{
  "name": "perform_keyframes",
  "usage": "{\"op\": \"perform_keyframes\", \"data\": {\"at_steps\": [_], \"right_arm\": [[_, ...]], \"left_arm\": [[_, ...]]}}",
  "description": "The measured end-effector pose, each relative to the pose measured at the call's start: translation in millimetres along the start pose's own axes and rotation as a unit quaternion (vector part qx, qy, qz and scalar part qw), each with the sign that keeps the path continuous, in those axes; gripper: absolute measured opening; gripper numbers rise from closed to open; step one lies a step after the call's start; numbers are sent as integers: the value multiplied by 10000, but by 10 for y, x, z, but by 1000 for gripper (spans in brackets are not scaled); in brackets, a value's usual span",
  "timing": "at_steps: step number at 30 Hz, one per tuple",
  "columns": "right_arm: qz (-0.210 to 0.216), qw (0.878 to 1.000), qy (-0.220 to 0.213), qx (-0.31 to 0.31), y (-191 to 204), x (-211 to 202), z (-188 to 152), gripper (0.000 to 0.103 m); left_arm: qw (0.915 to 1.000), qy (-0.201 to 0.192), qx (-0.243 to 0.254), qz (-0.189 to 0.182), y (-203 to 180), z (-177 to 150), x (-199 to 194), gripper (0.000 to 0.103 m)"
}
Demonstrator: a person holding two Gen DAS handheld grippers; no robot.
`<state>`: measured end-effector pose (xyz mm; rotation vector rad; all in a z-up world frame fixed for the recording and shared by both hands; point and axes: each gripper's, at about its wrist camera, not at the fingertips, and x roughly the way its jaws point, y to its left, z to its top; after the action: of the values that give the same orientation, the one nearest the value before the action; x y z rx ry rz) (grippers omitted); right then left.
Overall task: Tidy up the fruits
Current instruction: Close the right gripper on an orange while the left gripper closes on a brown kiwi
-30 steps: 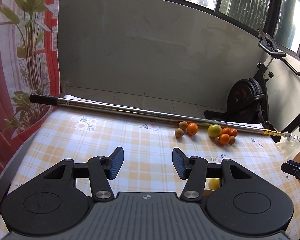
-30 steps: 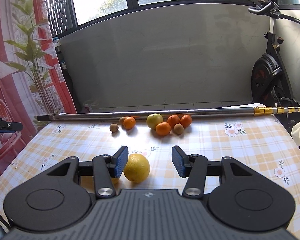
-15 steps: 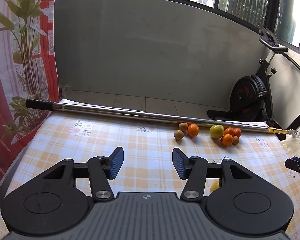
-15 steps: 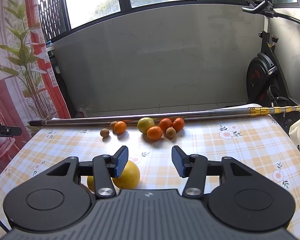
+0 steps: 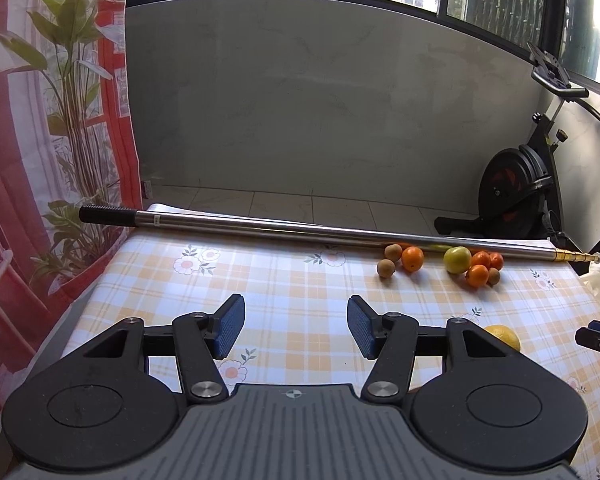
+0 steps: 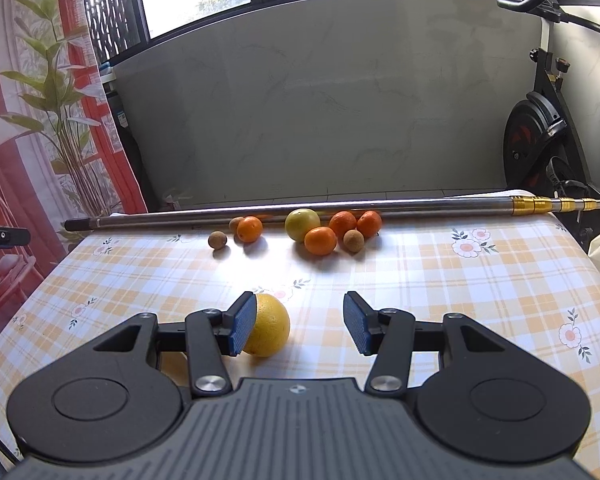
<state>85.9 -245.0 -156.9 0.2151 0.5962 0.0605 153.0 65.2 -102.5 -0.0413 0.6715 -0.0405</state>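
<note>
Both grippers hover over the checked tabletop (image 6: pixel 480 300), jaws apart and gripping nothing. The right gripper (image 6: pixel 300 328) has a yellow fruit (image 6: pixel 270 330) beside its left pad; the left gripper (image 5: pixel 296 326) faces bare cloth. Small fruits (image 6: pixel 320 240) cluster against a metal pole (image 6: pixel 420 203).

In the left wrist view, the yellow orange (image 5: pixel 502 336) is mostly hidden behind the body of the left tool (image 5: pixel 296 326); only its top shows. The right tool (image 5: pixel 598 342) is cut by the right edge, so its jaws cannot be judged there. In the right wrist view, the left finger (image 6: pixel 242 330) covers part of this orange, and contact is unclear. Another yellow thing (image 6: pixel 174 364) behind the finger is too hidden to name.
</note>
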Motion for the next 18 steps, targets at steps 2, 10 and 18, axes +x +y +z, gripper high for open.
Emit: {"op": "perform_keyframes", "data": {"at_steps": [2, 10, 18], "right_arm": [[12, 10000, 70, -32, 8, 71, -6, 52], [6, 9998, 140, -161, 26, 233, 43, 52], [-134, 9998, -63, -141, -149, 376, 163, 52]], "left_arm": [[10000, 43, -48, 61, 24, 0, 21, 62], [9999, 146, -12, -7, -11, 27, 157, 62], [9992, -6, -279, -283, -161, 252, 443, 62]]}}
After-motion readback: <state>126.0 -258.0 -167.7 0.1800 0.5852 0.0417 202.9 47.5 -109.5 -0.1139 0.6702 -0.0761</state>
